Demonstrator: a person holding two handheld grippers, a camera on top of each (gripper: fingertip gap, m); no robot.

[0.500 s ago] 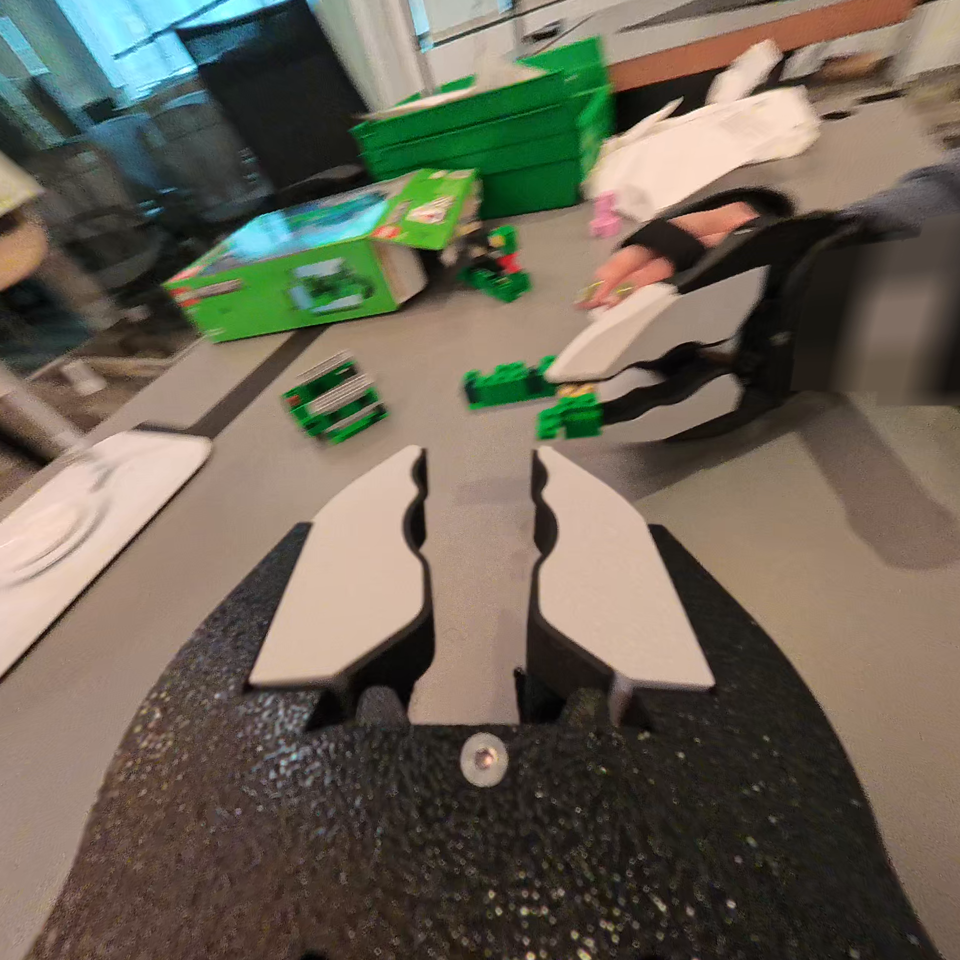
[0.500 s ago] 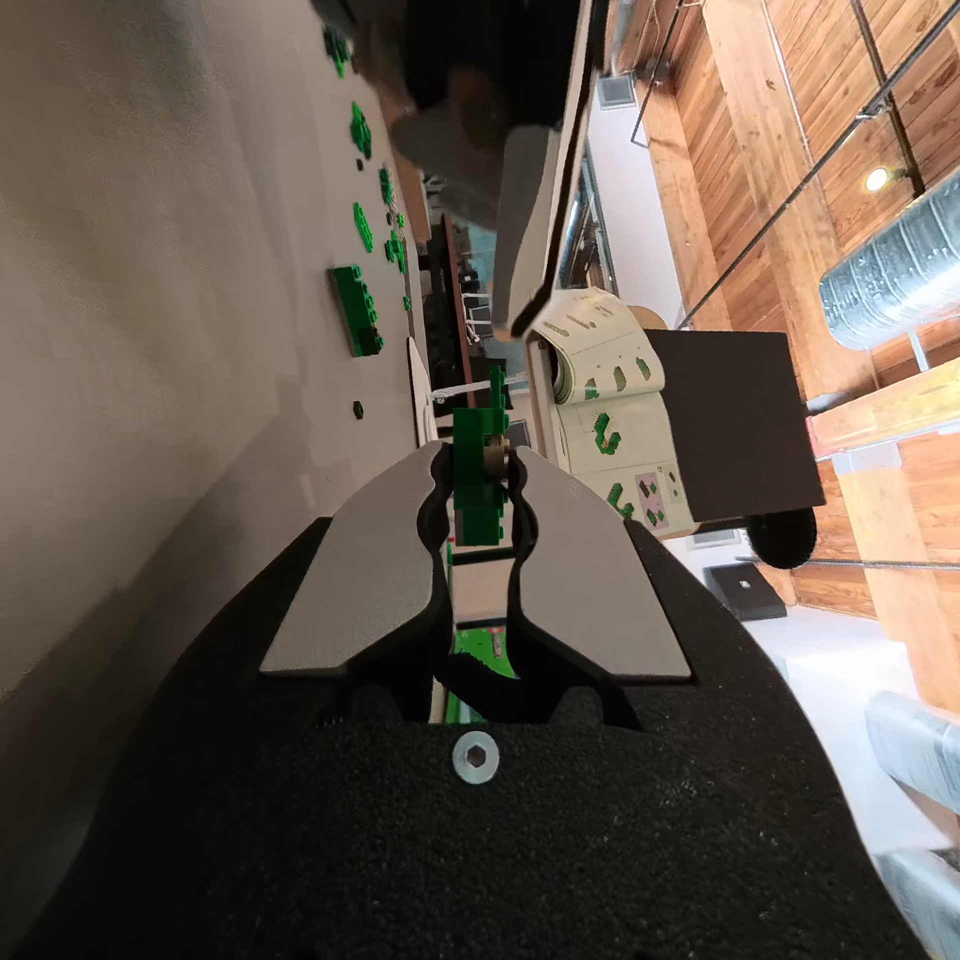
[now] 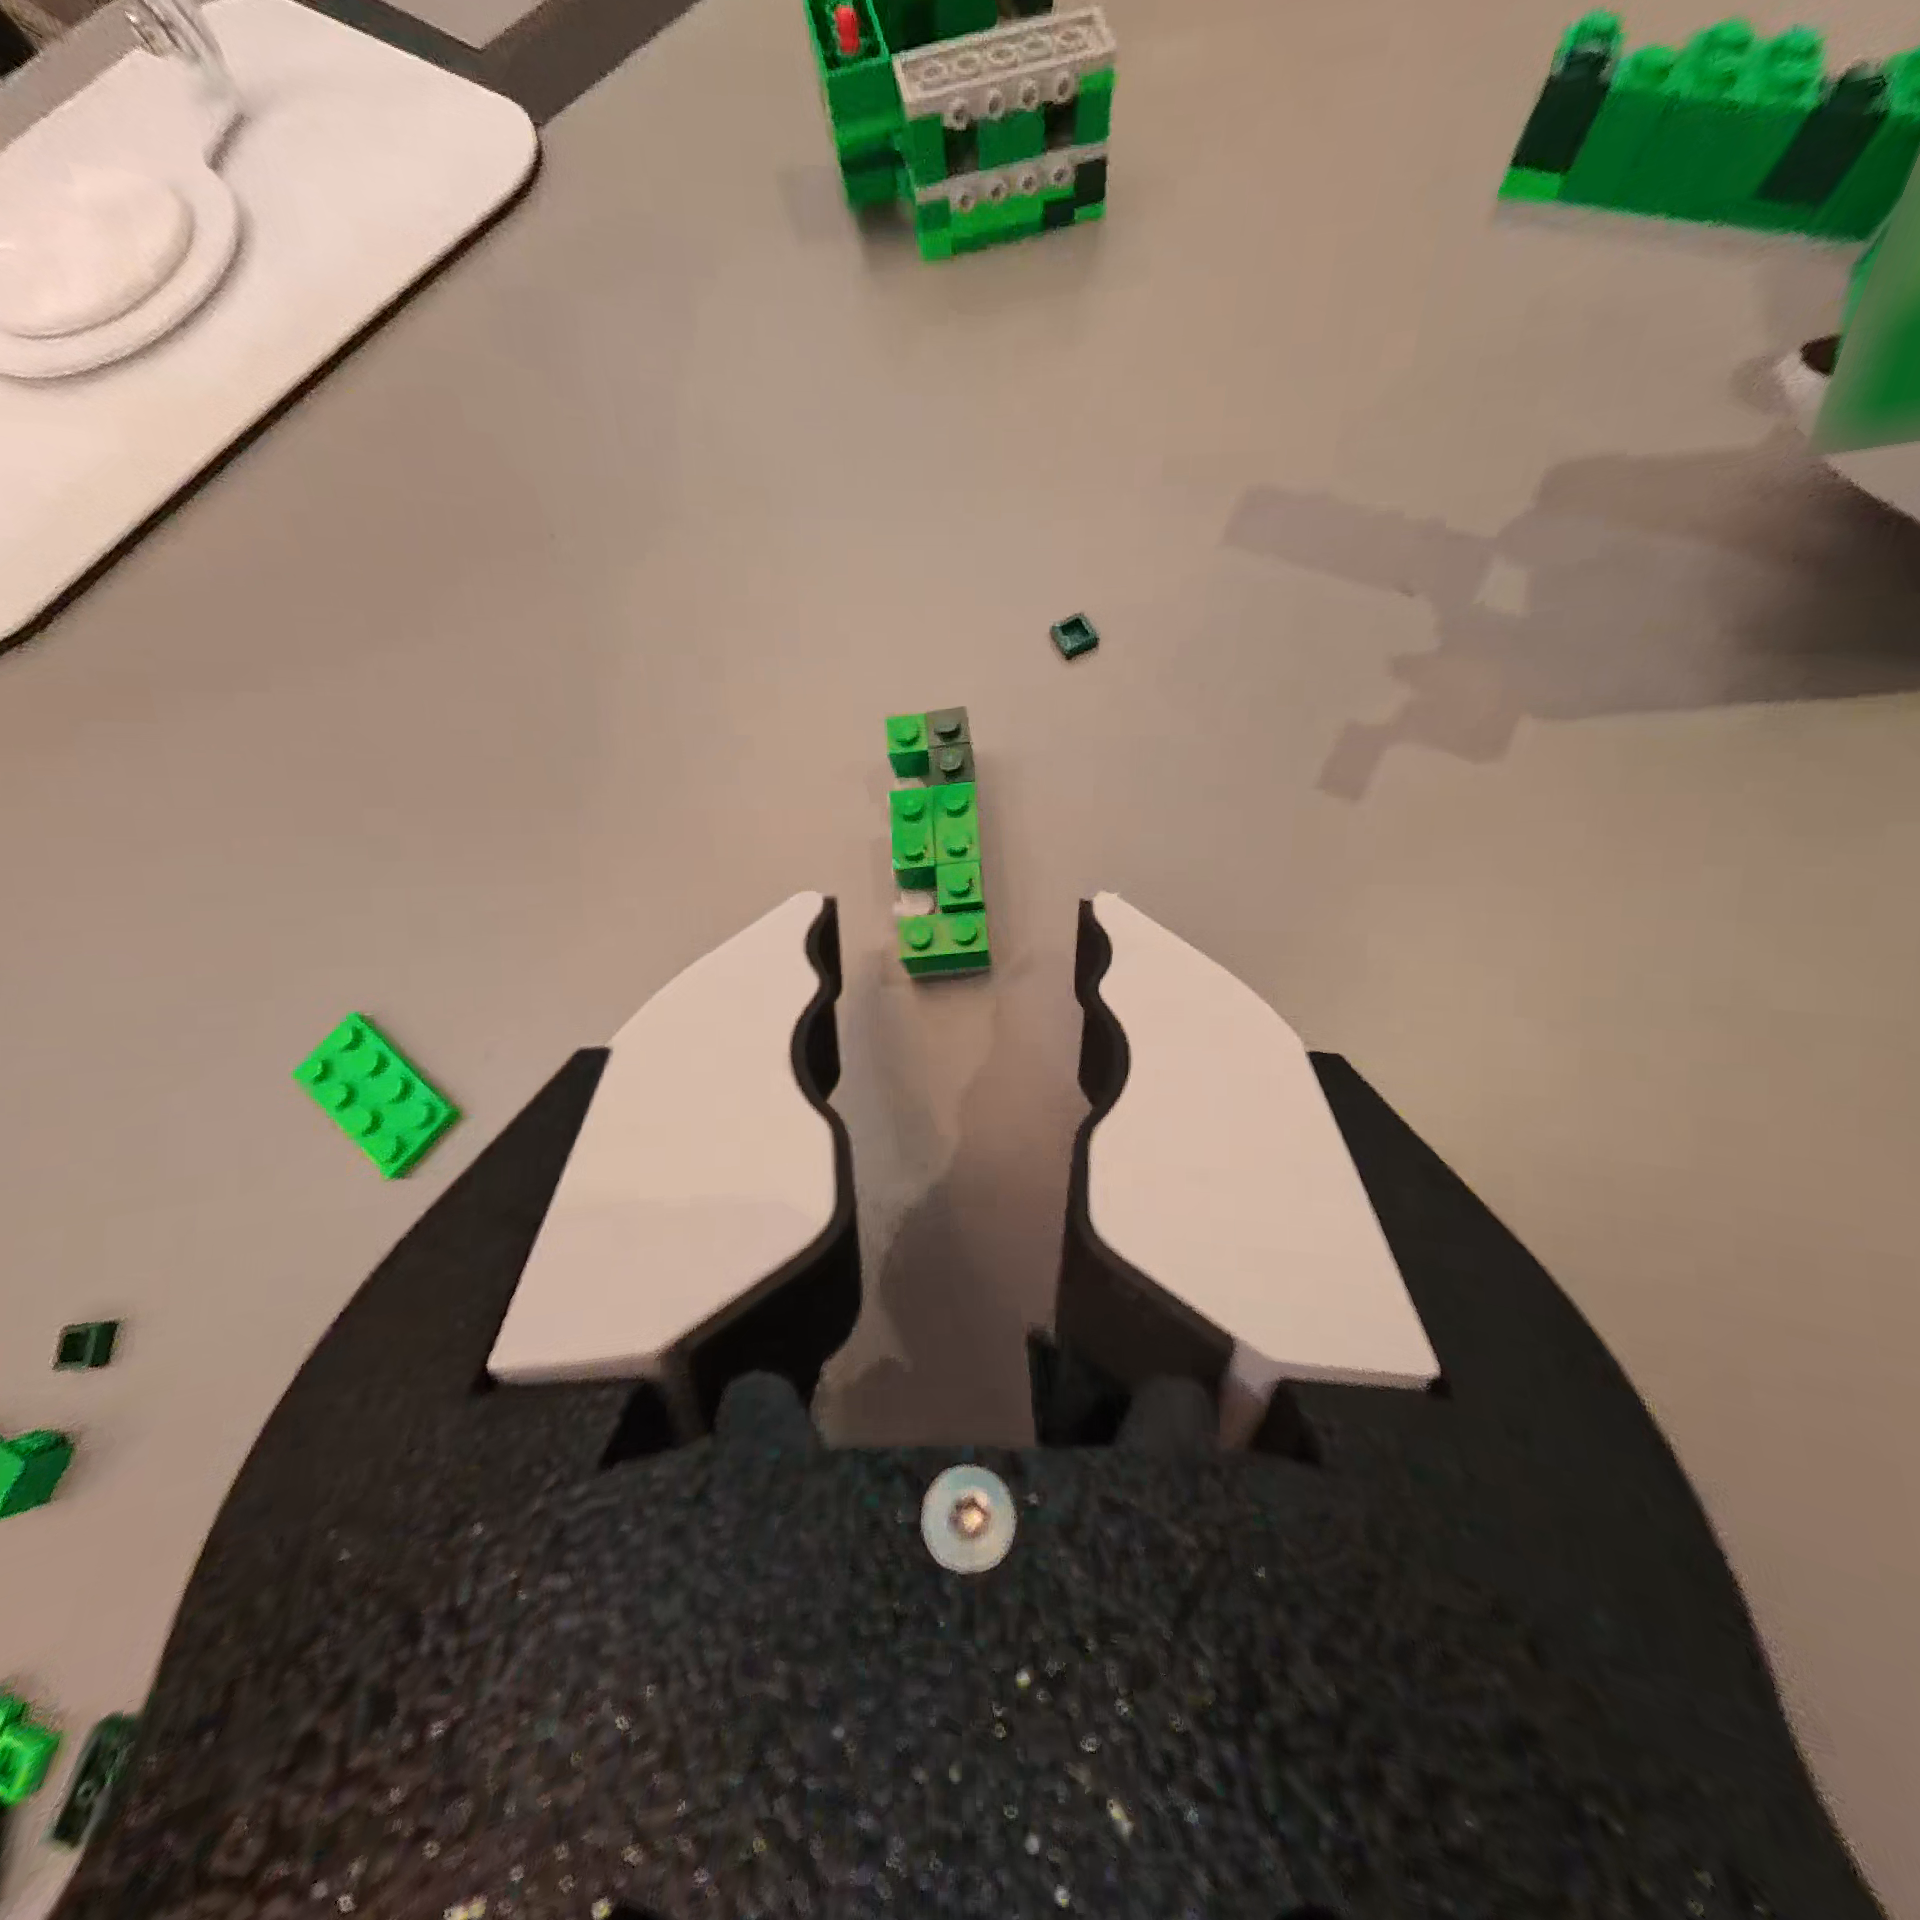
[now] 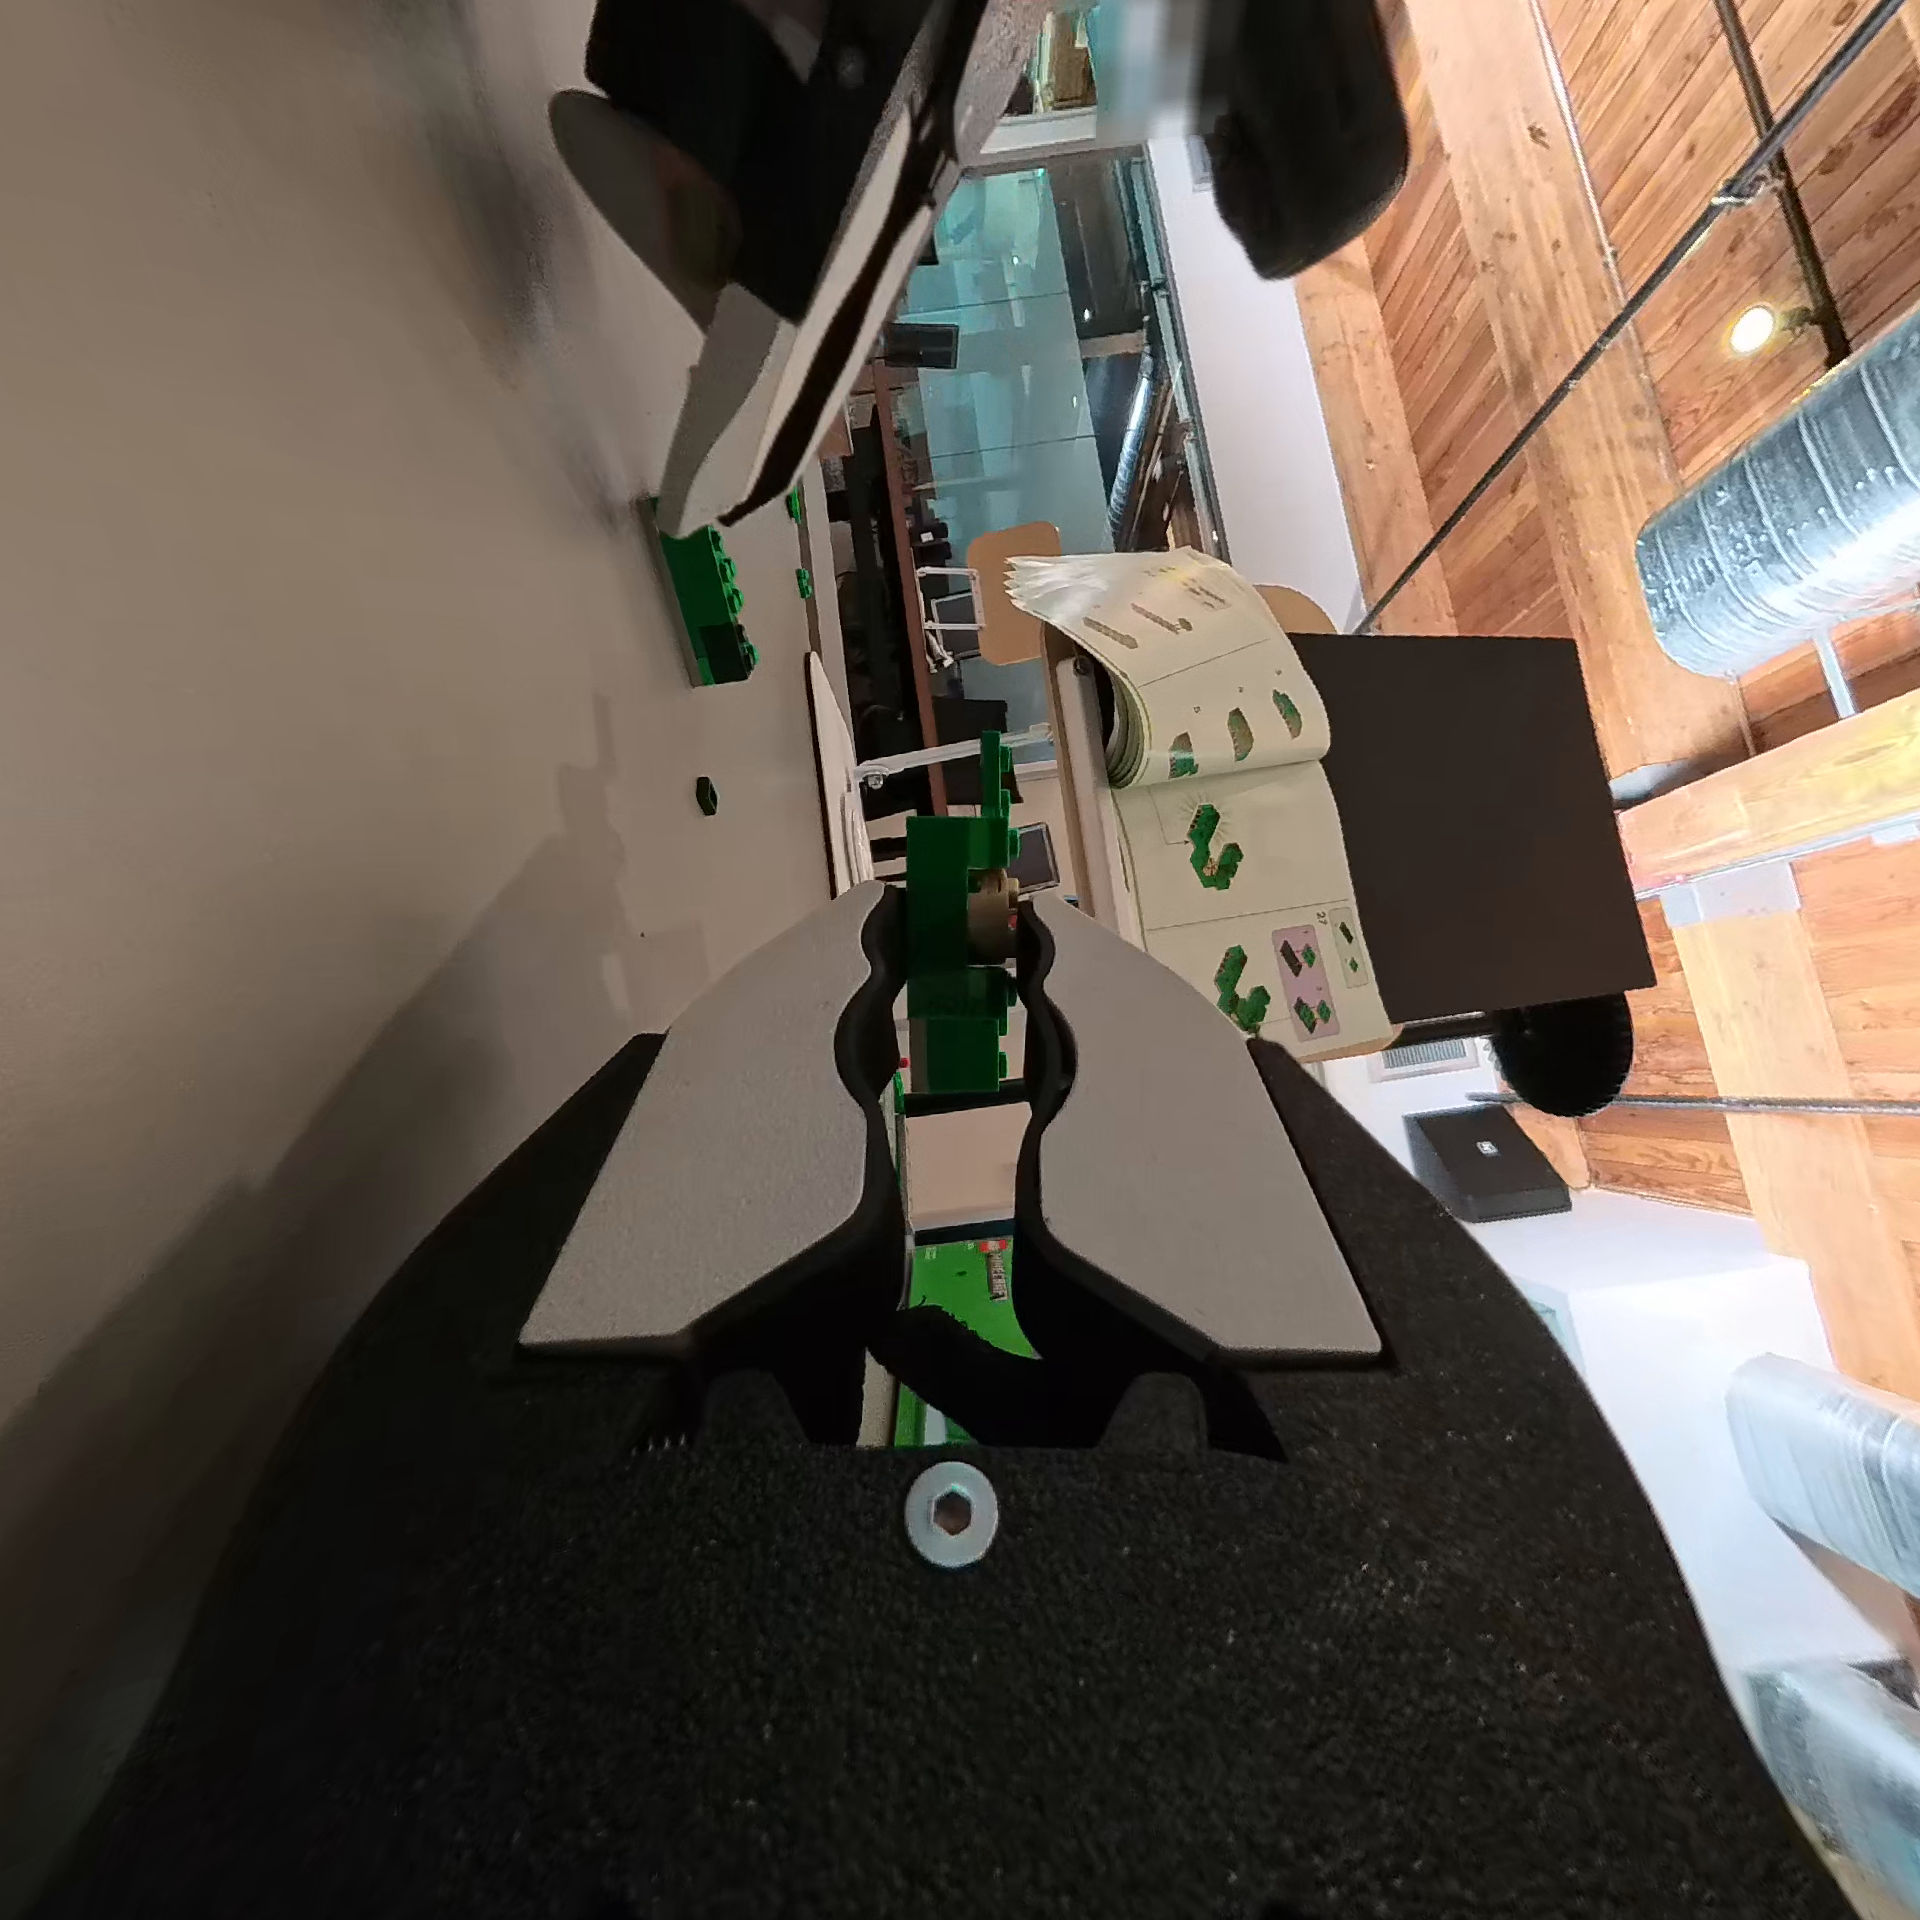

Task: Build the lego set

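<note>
While the left claw [image 3: 954, 914] hangs open at frame centre over a long green studded brick strip [image 3: 938, 847] lying on the grey bench [image 3: 665, 540], the right claw [image 4: 956, 914] clamps a green brick sub-assembly [image 4: 951, 935] mid-frame, probably ready for joining.

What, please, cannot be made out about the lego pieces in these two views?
- Left wrist view: green wall top right is blurred and cut by the edge.
- Left wrist view: loose bits at the left edge are cropped.
- Right wrist view: held green assembly is partly hidden by the right tongs.
</note>
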